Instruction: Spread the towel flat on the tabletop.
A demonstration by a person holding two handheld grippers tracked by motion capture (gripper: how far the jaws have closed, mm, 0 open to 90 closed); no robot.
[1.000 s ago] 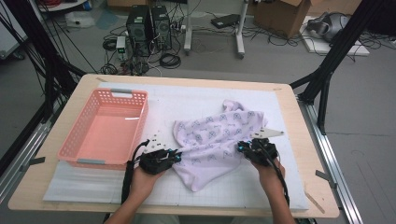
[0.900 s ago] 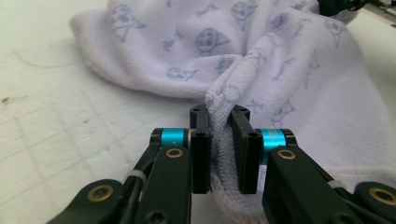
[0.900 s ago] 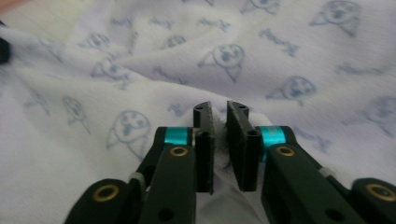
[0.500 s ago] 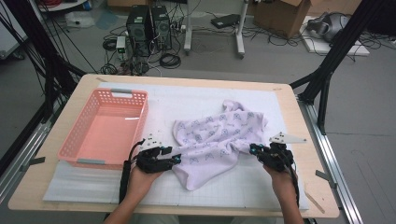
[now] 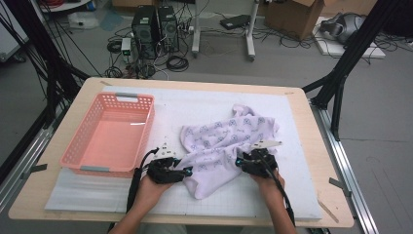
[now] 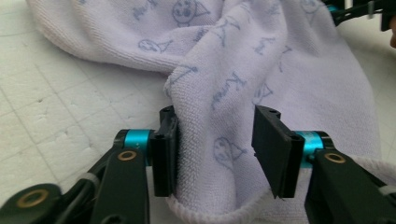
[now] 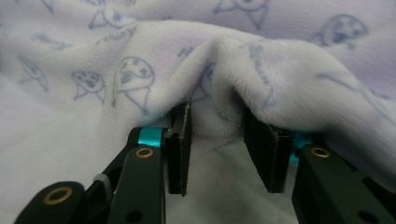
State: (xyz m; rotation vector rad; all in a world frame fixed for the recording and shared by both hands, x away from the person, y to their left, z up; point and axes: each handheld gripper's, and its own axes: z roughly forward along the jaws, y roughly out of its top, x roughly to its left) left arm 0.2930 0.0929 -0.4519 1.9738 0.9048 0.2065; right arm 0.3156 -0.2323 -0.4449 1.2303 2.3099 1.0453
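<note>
the lilac printed towel (image 5: pixel 228 146) is lying crumpled on the white mat (image 5: pixel 292 195), its long axis running from near-left to far-right. the left gripper (image 5: pixel 181 171) is reaching level, jaws just closing around a fold, not pinching. the right gripper (image 5: pixel 239 162) has just been opening, cloth between.

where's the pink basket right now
In the high view, the pink basket sits on the left side of the white mat, just left of the lavender printed towel and beyond the left hand-held gripper.
</note>
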